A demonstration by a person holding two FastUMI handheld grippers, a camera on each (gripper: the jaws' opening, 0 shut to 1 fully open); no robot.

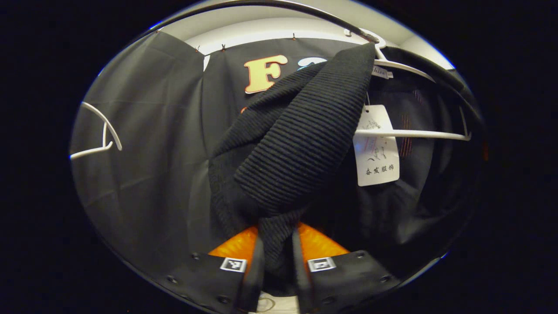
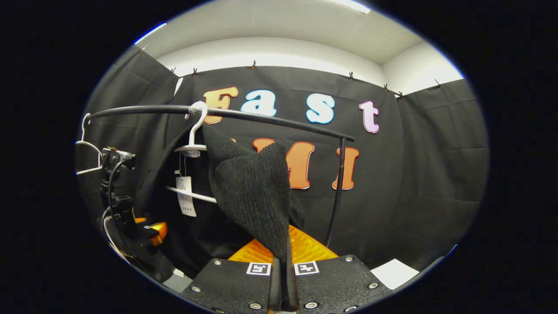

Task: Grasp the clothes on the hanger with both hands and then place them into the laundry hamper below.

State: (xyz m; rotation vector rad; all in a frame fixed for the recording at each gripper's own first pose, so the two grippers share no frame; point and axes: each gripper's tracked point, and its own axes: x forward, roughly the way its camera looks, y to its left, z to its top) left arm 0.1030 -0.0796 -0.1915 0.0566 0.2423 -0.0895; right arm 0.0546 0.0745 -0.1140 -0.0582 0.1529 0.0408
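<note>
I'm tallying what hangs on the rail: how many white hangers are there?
2. One white hanger carries the black knit garment and a paper tag, mid-rail. A bare second hanger hangs at the rail's far end. The garment may hide others.

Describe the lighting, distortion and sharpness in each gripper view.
Left gripper view: dim; the black ribbed sweater is sharp enough to show its knit, the white hanger bows from fisheye distortion, and the paper tag catches the brightest light. Right gripper view: a bright ceiling over a dark cloth wall, the clothes rail curves strongly, and the sweater's folds go nearly featureless in shadow.
</note>
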